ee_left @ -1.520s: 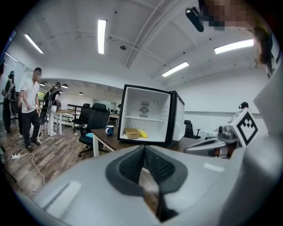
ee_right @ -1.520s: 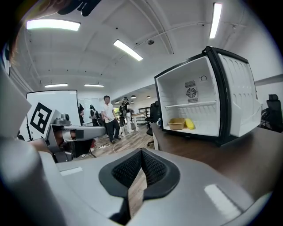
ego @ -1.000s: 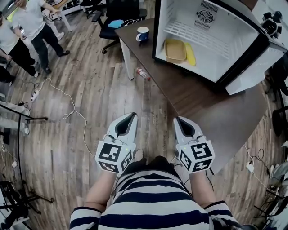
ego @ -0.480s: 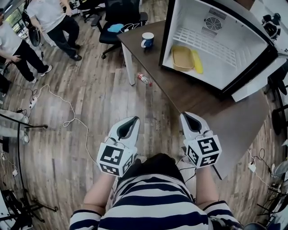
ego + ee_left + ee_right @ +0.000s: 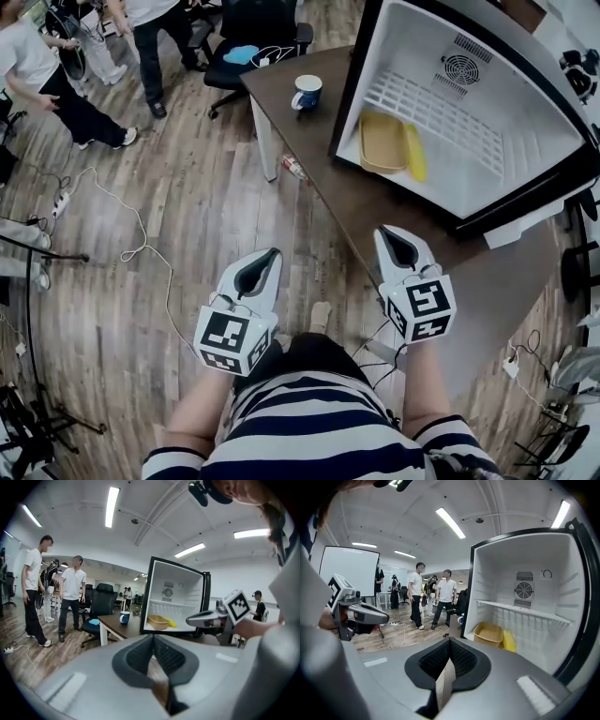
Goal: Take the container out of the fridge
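Observation:
The small fridge (image 5: 487, 103) stands open on the brown table (image 5: 375, 211), white inside. On its floor sits a tan open container (image 5: 382, 142) with a yellow lid (image 5: 414, 153) leaning beside it. The container (image 5: 489, 634) also shows in the right gripper view, under the wire shelf (image 5: 525, 611). My right gripper (image 5: 389, 239) is shut and empty, over the table's near edge, well short of the fridge. Lower left, my left gripper (image 5: 265, 262) hangs over the wooden floor, shut, nothing in it. From the left gripper view the container (image 5: 158, 620) is far ahead.
A blue-and-white mug (image 5: 307, 92) stands on the table left of the fridge. A plastic bottle (image 5: 294, 168) lies on the floor by the table leg. A black office chair (image 5: 253, 37) is behind the table. People (image 5: 56, 84) stand at far left; cables (image 5: 131, 234) cross the floor.
The fridge and table now look nearer and larger in the head view. Both grippers stay shut at waist height. The people at the left have shifted toward the top of the view.

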A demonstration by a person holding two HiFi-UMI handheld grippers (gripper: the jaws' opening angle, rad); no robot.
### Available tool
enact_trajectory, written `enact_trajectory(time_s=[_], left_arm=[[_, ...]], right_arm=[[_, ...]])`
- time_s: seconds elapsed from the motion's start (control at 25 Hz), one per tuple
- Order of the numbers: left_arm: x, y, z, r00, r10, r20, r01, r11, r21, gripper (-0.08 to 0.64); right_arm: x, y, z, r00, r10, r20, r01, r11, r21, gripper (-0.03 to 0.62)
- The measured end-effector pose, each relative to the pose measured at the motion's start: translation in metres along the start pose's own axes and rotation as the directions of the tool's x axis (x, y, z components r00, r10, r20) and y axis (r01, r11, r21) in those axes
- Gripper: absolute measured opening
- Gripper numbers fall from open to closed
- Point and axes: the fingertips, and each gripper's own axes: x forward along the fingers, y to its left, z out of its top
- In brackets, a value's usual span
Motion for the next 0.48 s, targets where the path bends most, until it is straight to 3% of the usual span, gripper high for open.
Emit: enact_trajectory(time_s=[0.24, 0.32, 0.48], left_arm=[[0.038, 0.008, 0.001, 0.999, 0.031, -0.025, -0.031, 0.999, -0.004, 0.000], [0.048, 0.010, 0.002, 0.999, 0.038, -0.032, -0.038, 0.999, 0.002, 0.000], [0.065, 0.014, 0.002, 0.998, 0.052, -0.045, -0.051, 0.999, 0.003, 0.000]], right_arm=[[0.035, -0.033, 0.003, 1.000, 0.028, 0.010, -0.027, 0.999, -0.043, 0.004], [0.046, -0.042, 0.003, 0.999, 0.037, 0.011, -0.037, 0.997, -0.061, 0.062], [0.062, -0.055, 0.003, 0.999, 0.047, 0.010, -0.045, 0.992, -0.116, 0.103]])
